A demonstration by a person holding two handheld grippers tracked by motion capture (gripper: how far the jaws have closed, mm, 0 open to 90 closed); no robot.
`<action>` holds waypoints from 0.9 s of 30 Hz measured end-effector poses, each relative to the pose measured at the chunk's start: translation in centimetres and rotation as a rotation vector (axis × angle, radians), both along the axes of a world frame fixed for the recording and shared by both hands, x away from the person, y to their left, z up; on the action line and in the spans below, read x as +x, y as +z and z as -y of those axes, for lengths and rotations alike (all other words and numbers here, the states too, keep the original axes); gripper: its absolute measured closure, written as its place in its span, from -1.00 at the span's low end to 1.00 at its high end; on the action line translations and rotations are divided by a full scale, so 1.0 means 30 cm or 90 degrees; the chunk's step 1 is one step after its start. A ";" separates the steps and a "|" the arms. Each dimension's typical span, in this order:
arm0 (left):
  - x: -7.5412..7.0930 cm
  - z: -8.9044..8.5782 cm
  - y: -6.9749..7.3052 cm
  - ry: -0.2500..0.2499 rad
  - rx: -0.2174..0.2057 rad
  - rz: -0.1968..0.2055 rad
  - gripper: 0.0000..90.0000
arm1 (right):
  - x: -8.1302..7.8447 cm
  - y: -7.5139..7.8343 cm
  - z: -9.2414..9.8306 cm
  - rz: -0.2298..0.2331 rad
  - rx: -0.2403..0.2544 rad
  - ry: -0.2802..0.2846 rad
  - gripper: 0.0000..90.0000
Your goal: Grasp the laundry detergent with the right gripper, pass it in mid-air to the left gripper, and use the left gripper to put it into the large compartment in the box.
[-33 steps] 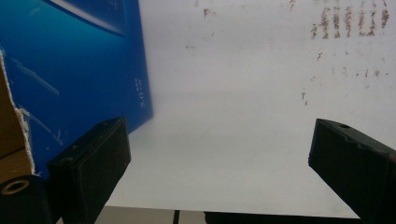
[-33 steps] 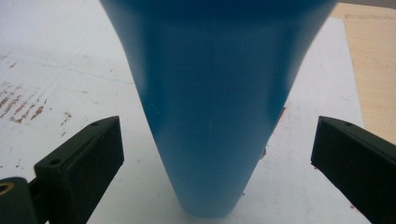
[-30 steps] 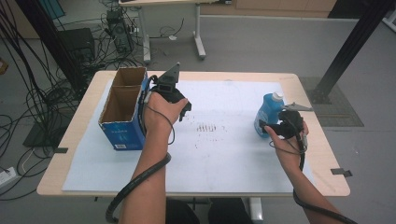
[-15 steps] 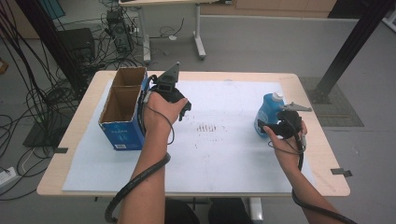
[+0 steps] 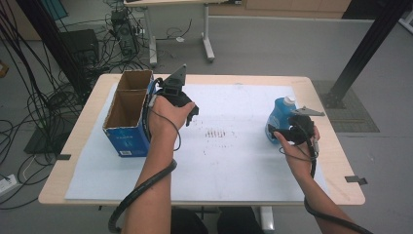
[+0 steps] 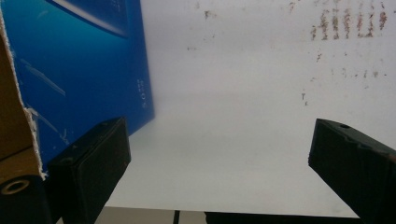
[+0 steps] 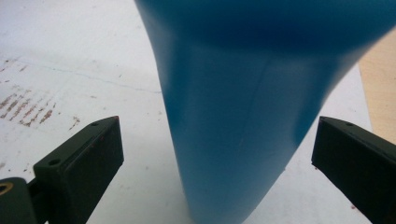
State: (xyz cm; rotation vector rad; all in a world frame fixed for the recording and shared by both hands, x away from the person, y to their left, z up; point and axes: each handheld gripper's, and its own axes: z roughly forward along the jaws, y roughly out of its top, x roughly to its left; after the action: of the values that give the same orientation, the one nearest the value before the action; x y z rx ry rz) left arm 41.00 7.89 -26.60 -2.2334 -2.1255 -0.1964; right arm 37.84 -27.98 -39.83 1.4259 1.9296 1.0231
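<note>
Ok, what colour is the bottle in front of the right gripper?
Blue, with a white cap; the bottle shows whole in the high view.

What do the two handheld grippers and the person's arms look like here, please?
Both the left gripper and the right gripper are black, each with two blocky black fingers bearing small screw holes. A grey three-cornered plate tops each one. A thick black cable trails along each forearm. The forearms are bare, with no sleeves in view.
</note>
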 end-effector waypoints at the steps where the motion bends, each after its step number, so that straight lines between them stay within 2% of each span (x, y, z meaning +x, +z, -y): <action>1: 0.000 0.000 0.000 0.000 -0.001 0.000 -0.86 | 0.000 0.000 0.000 0.000 -0.002 -0.002 -0.96; 27: -0.002 -0.004 0.003 0.003 -0.001 0.002 -0.87 | 0.002 0.007 -0.001 0.005 0.002 -0.007 -0.95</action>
State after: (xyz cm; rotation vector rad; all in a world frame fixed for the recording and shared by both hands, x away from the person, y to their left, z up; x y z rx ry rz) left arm 40.93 8.01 -26.51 -2.2301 -2.1325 -0.1977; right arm 37.91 -27.94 -39.61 1.4303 1.9125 1.0260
